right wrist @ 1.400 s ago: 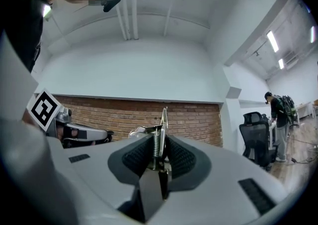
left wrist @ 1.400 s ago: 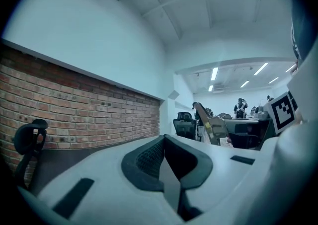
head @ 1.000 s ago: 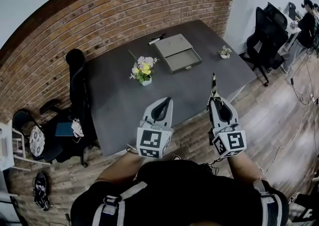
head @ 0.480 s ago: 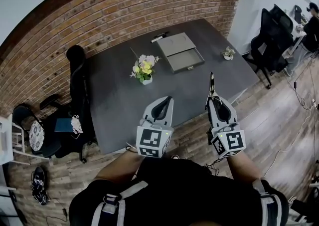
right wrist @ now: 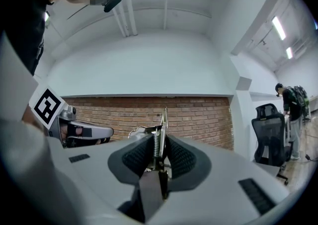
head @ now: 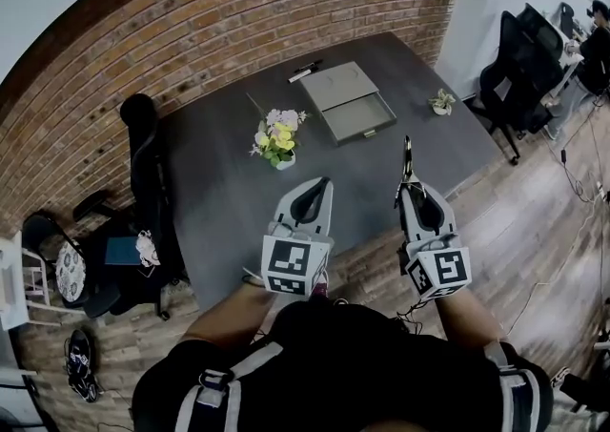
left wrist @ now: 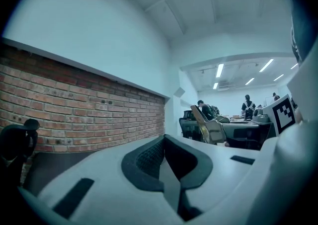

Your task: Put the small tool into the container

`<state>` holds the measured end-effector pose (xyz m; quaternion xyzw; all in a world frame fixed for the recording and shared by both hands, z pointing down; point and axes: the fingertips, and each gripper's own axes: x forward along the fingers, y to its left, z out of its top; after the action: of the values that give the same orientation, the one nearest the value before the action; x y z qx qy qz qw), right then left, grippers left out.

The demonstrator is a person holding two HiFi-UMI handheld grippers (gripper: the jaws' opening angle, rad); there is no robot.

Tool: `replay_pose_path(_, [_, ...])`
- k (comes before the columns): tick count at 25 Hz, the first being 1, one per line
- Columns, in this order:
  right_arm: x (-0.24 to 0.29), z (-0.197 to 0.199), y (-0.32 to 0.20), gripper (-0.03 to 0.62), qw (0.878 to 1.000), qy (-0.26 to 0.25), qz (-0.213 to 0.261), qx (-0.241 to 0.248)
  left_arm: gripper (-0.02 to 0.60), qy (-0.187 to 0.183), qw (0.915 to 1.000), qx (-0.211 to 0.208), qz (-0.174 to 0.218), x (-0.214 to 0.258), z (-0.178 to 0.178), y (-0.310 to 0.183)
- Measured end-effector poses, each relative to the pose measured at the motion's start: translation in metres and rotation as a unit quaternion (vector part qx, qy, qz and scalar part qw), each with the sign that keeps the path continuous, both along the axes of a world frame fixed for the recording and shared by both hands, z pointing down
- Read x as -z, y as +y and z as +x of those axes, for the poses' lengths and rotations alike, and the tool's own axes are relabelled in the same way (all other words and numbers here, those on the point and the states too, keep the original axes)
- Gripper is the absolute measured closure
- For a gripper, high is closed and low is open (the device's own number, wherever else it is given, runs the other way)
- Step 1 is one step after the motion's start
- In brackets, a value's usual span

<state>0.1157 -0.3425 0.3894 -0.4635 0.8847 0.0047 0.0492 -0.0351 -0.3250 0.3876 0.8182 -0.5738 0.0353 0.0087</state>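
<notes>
My right gripper is shut on a small metal tool, thin and pointed, that sticks up past its jaws over the table's near edge. In the right gripper view the small tool, with a spring and metal arms, sits clamped between the pads. My left gripper is shut with nothing in it, held level beside the right one; the left gripper shows its jaws closed together. The container, a flat grey open box, lies at the table's far side, well beyond both grippers.
The dark grey table also bears a small flower pot, a tiny plant near the right edge and a black pen behind the box. Black office chairs stand at left and right. A brick wall runs behind.
The view has shifted slightly, the table sliding a little right and down in frame. Both grippers keep their pose, the right one still holding the tool.
</notes>
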Motion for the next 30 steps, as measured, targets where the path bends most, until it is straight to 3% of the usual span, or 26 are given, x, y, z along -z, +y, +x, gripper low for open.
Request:
replay_pose_path(14, [0.001,-0.052,-0.07,0.511,0.999,0.009,-0.005,-0.035,0.572,0.021,0.9994,-0.029,-0.001,-0.004,-0.055,-0.075])
replay_pose_path(25, [-0.002,-0.052,-0.094,0.511,0.999,0.018,-0.019,-0.038,0.572,0.027,0.999,-0.034,-0.011,-0.016,-0.052,-0.095])
replay_pose_path(30, [-0.002,-0.048,-0.105,0.511,0.999,0.021,-0.016,-0.022,0.572,0.028,0.9995,-0.016,-0.004,-0.015,-0.048,-0.102])
